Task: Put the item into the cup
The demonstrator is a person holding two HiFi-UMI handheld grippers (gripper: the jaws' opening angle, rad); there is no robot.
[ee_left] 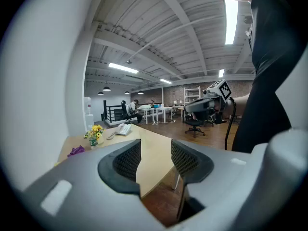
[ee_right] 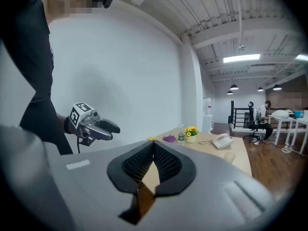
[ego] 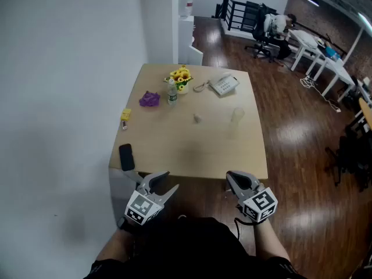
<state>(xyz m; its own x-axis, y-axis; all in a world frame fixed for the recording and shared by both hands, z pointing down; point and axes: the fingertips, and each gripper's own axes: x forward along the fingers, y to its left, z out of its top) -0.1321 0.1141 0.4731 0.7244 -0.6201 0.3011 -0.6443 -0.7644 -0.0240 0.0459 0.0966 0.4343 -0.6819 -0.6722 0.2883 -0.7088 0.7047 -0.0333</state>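
The reach has not begun; this is the step before the pick. Both tools hang at the near edge of the table, short of anything on it. The left gripper has its tongs spread with only air and the table edge between them. The right gripper has its tongs pressed together at the tips, pinching nothing.

The small pale item lies near the middle of the table, apart from everything else. It is too small here to say what it is. The clear cup stands upright near it on its right, not touching it.

My judgement is that the next move calls for one gripper to travel forward over the table and come down on the item with open tongs. The left one is ready for that. The right one would first have to open.

Counted from the left:
- one black phone at the table's left edge
- one small yellow object
- one purple bundle
- one bottle
- one pot of yellow flowers
- one item
- one desk telephone
- one cup
- two grippers
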